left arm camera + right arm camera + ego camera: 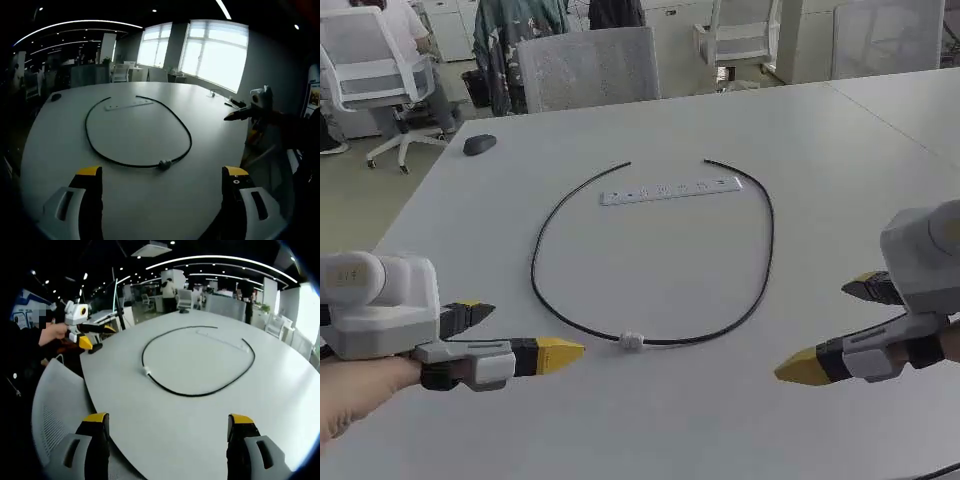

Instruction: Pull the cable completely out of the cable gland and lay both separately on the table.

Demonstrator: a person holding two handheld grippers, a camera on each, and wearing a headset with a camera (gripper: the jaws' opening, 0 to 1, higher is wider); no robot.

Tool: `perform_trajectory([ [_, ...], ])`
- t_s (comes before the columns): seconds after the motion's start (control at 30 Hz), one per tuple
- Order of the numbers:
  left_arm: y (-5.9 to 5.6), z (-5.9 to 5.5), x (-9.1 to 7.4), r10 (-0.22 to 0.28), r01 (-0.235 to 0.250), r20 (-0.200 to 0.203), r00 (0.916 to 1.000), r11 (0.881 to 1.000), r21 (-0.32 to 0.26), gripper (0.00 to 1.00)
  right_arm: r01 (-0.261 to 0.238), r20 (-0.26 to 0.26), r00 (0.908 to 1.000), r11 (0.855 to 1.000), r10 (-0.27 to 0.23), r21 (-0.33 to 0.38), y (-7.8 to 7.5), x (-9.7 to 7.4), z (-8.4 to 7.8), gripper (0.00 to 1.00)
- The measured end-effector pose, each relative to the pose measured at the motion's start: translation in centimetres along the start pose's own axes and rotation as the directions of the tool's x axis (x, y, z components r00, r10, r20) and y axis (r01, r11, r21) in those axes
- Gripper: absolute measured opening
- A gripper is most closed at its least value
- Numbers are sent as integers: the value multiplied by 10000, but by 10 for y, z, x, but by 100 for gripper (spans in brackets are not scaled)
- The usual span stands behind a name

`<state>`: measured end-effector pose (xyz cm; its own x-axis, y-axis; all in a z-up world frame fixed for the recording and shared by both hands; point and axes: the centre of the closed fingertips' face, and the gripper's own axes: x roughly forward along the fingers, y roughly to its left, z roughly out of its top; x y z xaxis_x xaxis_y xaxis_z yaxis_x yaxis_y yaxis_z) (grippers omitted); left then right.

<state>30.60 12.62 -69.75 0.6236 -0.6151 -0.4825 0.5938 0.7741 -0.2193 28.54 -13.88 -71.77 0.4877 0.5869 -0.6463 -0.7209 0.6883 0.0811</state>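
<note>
In the head view a thin black cable lies in a wide loop on the white table, its two ends apart at the far side. The small white cable gland sits threaded on the near arc of the loop. Inside the loop, toward the far side, lies a long flat white power strip. A dark computer mouse rests far left near the table edge, and a grey mesh chair and white office chairs stand beyond the table. The left gripper hovers near left and the right gripper near right, both with jaws spread wide and holding nothing. The gland lies between them, with bare table top on either side.

In the left gripper view the left gripper has its yellow-tipped jaws wide apart. The white cable gland lies just ahead on the black cable, the power strip farther off and the mouse far left. The right gripper shows at the right, off the table.

In the right gripper view the right gripper also stands spread. A grey mesh chair back stands near left beside the table edge. The cable gland sits on the left side of the cable loop, and the left gripper hangs at the far left, held by a hand
</note>
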Motion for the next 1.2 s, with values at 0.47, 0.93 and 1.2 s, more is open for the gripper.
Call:
perform_trajectory([
  [0.47,0,-2,0,10,-11,-133,9999,10000,-67,99,-10,-33,10000,10000,10,-9,0,0,0,100],
  [0.93,2,-5,1,0,-6,-223,9998,9996,-294,99,-20,-175,9998,10000,18,-91,-2,5,1,100],
  [1.2,2,-5,5,-86,79,-205,9998,9994,-350,99,-78,-164,9998,9998,76,-158,-5,11,8,100],
])
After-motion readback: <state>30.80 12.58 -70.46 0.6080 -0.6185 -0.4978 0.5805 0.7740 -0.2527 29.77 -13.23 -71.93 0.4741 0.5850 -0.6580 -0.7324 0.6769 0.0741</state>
